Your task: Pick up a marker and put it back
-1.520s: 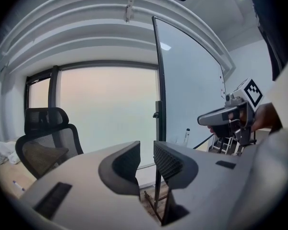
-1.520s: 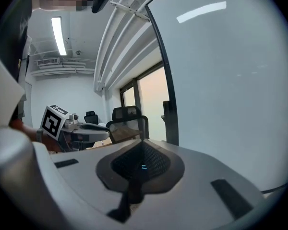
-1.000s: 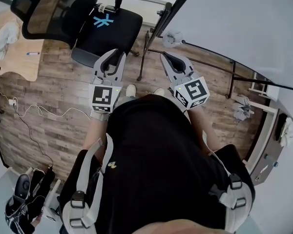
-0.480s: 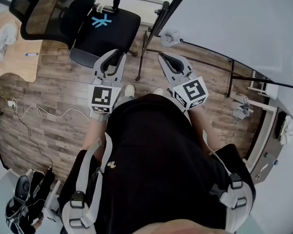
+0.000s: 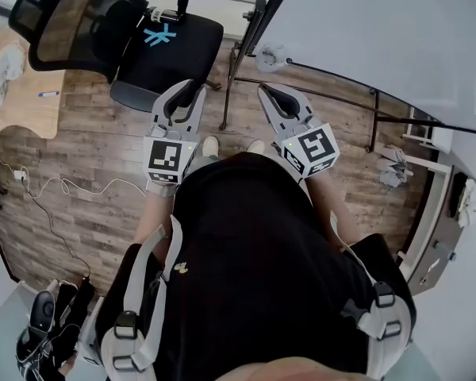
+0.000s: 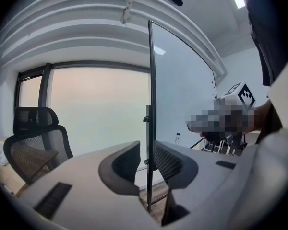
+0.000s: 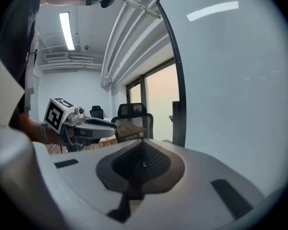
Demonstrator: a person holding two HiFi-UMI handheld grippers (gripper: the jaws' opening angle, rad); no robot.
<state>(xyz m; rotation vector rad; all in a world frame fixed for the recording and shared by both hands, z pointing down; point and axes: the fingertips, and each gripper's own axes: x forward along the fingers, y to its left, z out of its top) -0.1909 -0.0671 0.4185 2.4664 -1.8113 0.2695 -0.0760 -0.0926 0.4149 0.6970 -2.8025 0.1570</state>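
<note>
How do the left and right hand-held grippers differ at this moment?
The left hand-held gripper has its jaws slightly apart, while the right hand-held gripper has its jaws pressed together. In the head view, the left points toward the office chair, and the right angles toward the foot of the standing board. Both hold nothing and are held out in front of the person.

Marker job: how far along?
Done: nothing visible. In hand: no marker. The grey left hand-held gripper has its jaws slightly apart with nothing between them. The grey right hand-held gripper is shut and empty. Both are held out near the large pale black-framed board. Left: the whole pick and the return.
</note>
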